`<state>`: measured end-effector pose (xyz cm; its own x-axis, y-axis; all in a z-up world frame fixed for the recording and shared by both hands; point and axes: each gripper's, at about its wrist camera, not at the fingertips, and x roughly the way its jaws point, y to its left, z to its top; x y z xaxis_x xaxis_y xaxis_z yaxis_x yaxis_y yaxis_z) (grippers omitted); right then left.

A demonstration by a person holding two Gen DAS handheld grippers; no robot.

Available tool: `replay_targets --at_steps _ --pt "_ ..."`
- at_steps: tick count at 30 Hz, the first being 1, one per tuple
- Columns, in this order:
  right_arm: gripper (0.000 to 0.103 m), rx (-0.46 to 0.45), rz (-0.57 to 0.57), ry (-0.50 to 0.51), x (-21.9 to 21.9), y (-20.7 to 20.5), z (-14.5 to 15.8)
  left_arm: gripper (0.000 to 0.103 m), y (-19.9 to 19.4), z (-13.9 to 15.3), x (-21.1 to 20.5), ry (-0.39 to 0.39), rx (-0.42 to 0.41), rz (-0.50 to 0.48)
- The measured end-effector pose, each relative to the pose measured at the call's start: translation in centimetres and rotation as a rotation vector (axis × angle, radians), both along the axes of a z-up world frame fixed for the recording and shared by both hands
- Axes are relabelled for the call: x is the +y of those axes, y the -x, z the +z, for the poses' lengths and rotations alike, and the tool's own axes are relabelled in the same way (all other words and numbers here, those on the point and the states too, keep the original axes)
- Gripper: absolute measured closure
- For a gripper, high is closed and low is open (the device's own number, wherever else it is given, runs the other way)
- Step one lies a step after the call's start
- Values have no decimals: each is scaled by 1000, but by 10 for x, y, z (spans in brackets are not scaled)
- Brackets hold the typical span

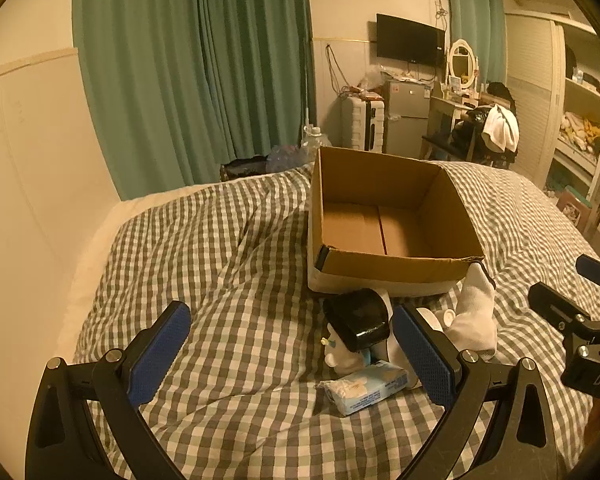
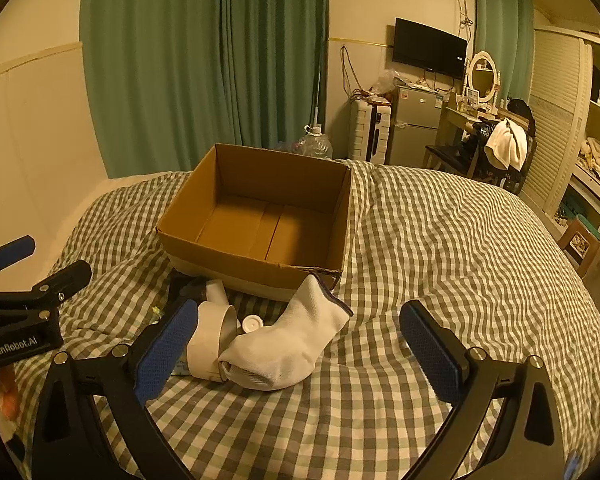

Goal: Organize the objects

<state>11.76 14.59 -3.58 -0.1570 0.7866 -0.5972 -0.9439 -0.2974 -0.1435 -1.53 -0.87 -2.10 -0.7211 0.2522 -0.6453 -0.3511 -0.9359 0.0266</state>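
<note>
Both sets of tongs, the left gripper [image 1: 291, 354] and right gripper [image 2: 298, 354], gape wide and hold nothing. At 11 o'clock from the right one lies a white sock [image 2: 284, 344], beside what may be a tape roll [image 2: 212, 344]. Beyond, at 12 o'clock, the cardboard box [image 2: 260, 216] sits bare. Nothing is packed yet; next, close on the sock and lift it over the near wall.

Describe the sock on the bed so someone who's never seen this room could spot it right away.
Find the open cardboard box sitting on the checked bedspread. A small pile of items lies just in front of its near wall; the sock is the soft white one at the pile's right end, its dark-trimmed cuff pointing up toward the box corner. Its neighbours are rigid: a white tape roll and a small white cap.
</note>
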Motion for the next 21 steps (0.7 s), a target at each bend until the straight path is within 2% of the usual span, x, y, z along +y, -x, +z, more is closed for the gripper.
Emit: replay_targets --at_steps 7,14,18,19,21 --pt "3 -2 -23 31 8 -12 -2 0 11 -14 0 6 -58 -18" --pt "4 -4 -31 141 26 -11 -31 0 5 -32 16 24 -99 -91" --pt "8 -13 4 212 35 -3 -50 0 6 -47 27 59 -136 -131" --pt "10 -7 -102 221 37 -2 -55 0 8 -54 28 73 -153 -136" --pt "15 -14 -101 249 41 0 -65 0 11 -67 29 89 -192 -149"
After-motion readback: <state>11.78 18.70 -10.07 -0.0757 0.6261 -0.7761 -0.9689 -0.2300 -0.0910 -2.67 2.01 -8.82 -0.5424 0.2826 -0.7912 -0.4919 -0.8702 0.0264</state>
